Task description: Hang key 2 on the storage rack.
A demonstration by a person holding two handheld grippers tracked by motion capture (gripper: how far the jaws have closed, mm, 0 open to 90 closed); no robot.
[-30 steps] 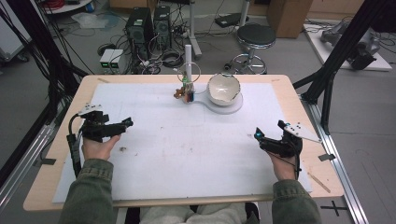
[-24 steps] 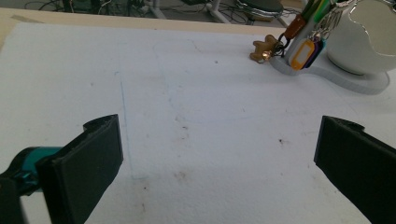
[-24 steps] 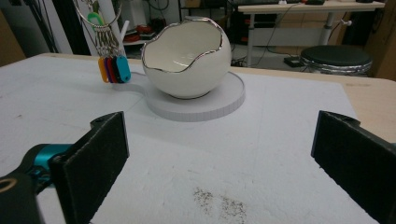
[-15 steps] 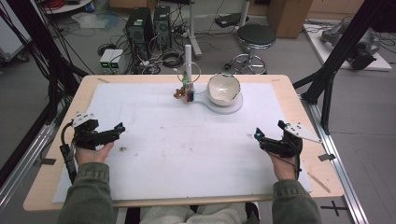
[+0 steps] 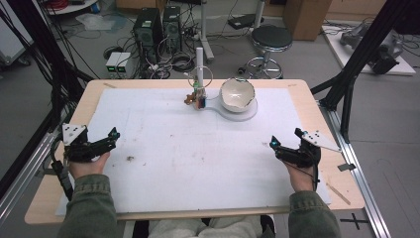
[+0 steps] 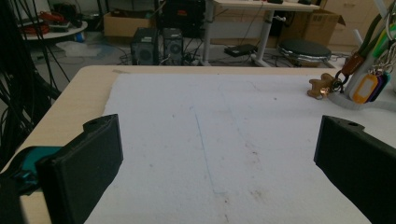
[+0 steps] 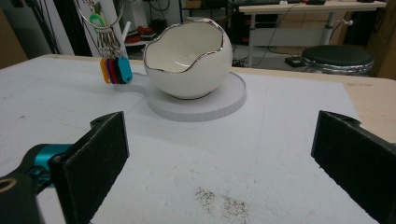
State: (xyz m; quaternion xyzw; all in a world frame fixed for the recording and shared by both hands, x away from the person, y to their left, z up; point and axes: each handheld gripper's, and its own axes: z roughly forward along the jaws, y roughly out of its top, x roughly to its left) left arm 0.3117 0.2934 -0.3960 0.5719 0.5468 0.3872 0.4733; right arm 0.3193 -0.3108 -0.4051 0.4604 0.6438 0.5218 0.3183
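A white egg-shaped bowl [image 5: 236,94] [image 7: 189,58] with a silver rim stands on a round white base [image 5: 250,113] [image 7: 224,102] at the far middle of the table. Just left of it a white stand holds a wire ring with coloured key tags [image 5: 199,100] [image 7: 116,70] [image 6: 366,86] and a brass charm [image 6: 320,87]. My left gripper [image 5: 113,135] [image 6: 219,154] rests open near the table's left edge, with nothing between its jaws. My right gripper [image 5: 274,144] [image 7: 219,158] is open and empty near the right edge, pointing at the bowl.
A white mat [image 5: 198,148] covers most of the wooden table [image 5: 89,99]. A small brown speck [image 5: 131,158] lies on it near the left hand, and crumbs [image 7: 222,200] in front of the right jaws. Black frame struts [image 5: 356,64] rise beside the table.
My left gripper has drifted left and back toward the near edge of the table. The right gripper, bowl and key stand have stayed put.
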